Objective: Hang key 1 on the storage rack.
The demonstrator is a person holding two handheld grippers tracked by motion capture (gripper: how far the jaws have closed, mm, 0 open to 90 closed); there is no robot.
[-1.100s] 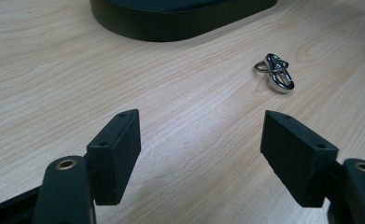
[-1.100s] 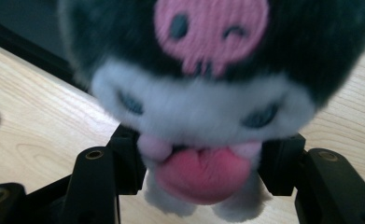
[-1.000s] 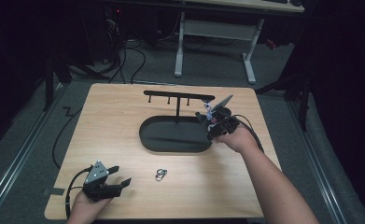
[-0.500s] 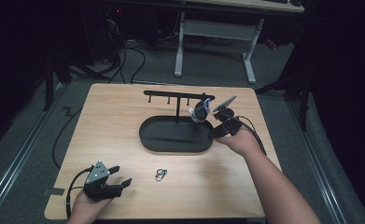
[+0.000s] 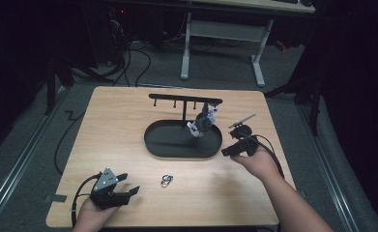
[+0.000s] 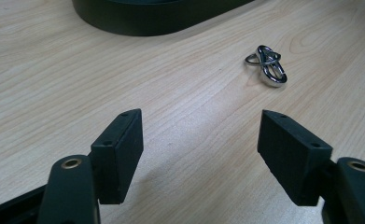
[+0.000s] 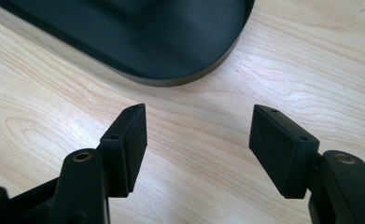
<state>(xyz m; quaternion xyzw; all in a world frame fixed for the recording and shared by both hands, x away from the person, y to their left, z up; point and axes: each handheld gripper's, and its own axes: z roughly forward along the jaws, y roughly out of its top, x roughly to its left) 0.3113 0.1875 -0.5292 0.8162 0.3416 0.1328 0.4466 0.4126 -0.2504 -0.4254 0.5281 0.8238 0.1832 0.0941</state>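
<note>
A black stand with an oval tray base (image 5: 167,145) and a hook bar (image 5: 177,98) sits mid-table. A small silver and blue key bunch (image 5: 202,123) hangs from the bar's right end, over the tray. My right gripper (image 5: 229,151) is just off the tray's right end; its jaws have just been closing a little but stand open, with bare wood between them (image 7: 199,135). A silver ring clip (image 5: 166,181) lies on the wood in front of the tray. My left gripper (image 5: 127,184) rests open at the near left, and the clip (image 6: 268,65) lies ahead to its right.
The wooden table (image 5: 119,125) has bare room left of the tray and along the front. Each gripper trails a black cable. The tray's low rim (image 7: 180,77) lies right ahead of the right jaws. Beyond the table stand a white desk frame (image 5: 220,29) and floor cables.
The right gripper has drawn back from the hook bar toward the table's near right. The key bunch it carried now hangs free on the bar. The left gripper has kept still.
</note>
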